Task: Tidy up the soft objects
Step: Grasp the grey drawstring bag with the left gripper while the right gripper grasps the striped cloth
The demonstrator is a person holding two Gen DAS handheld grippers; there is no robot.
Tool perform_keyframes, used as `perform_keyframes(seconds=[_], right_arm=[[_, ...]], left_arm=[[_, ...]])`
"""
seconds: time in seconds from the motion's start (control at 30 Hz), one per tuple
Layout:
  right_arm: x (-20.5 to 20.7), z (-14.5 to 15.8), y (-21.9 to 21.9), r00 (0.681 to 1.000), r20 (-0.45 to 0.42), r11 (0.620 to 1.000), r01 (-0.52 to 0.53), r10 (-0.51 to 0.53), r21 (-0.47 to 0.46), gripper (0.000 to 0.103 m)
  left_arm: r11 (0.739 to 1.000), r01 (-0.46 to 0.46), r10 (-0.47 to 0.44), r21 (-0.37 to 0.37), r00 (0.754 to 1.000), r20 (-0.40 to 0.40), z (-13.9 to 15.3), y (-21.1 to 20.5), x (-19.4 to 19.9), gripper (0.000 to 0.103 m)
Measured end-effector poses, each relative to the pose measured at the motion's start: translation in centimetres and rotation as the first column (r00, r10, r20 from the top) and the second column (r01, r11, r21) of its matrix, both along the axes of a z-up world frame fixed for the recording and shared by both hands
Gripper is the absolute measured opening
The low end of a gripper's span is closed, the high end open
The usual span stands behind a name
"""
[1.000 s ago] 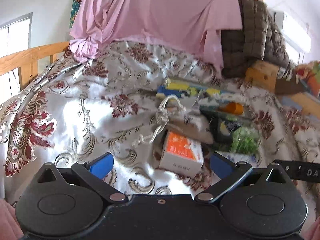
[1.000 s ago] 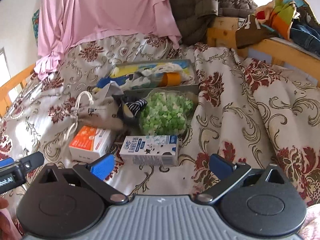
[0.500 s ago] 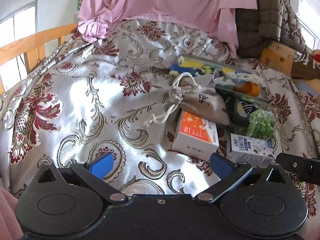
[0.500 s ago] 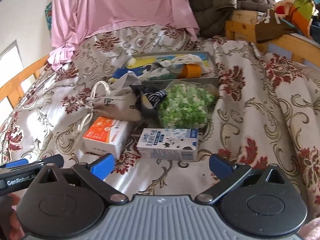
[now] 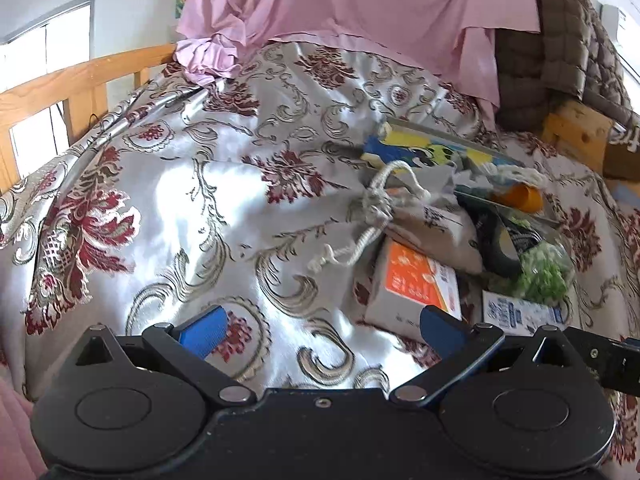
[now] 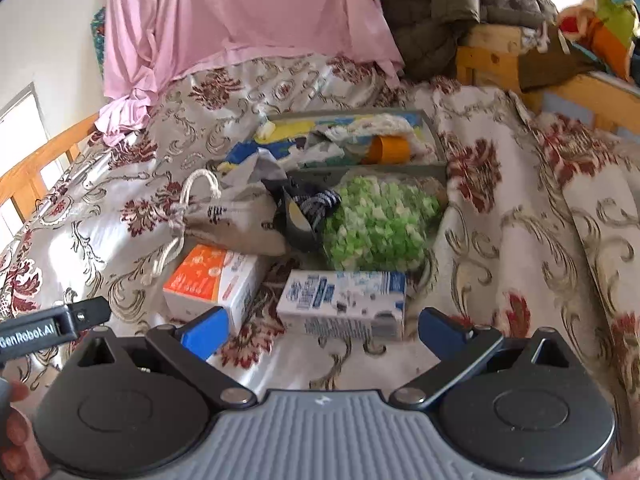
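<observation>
A pile of small items lies on the floral bedspread. A beige drawstring pouch with a white cord lies beside a dark striped sock and a clear bag of green pieces. In front are an orange-and-white pack and a blue-and-white carton. Behind them a grey tray holds cloths and an orange roll. My right gripper hovers open just short of the carton. My left gripper is open over bare bedspread, left of the orange pack and pouch.
A pink sheet hangs at the bed's far end beside a quilted brown jacket. Wooden bed rails run along the left and right sides, the right one carrying colourful clothes. A hand shows at lower left.
Both grippers have drawn back and tilted down, so the pile sits farther from the left gripper's fingers. The right gripper now faces the carton more squarely. Nothing was grasped.
</observation>
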State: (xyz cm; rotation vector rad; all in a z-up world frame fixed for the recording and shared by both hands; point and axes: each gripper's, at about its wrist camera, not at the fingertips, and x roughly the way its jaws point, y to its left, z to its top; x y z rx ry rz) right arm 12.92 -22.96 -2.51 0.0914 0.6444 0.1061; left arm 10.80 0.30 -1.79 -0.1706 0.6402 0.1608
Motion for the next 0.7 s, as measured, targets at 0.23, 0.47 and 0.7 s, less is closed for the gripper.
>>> perform_keyframes(seconds=[0.23,0.47,0.7], right_arm=[[2.2,0.4,-0.3,0.997,0.073,0.999,-0.028,0.030,-0.028,0.103],[4.4,0.4,-0.1,0.987,0.153,0.989,-0.029,0.051,-0.143,0.103],[6.9,-0.6,0.6,0.976,0.173,0.971,-0.096,0.135,-0.217,0.103]], left_arm=[[0.999,0.008,-0.009,-0.041,0.999,-0.035,0.6,1.2,2.3,0.102],[0.993,0.082,-0.085,-0.080,0.995,-0.043,0.7,1.4,5.2,0.102],[0.975,0.210,-0.209,-0.078,0.978,0.011,0.5,1.0,9.2,0.102]])
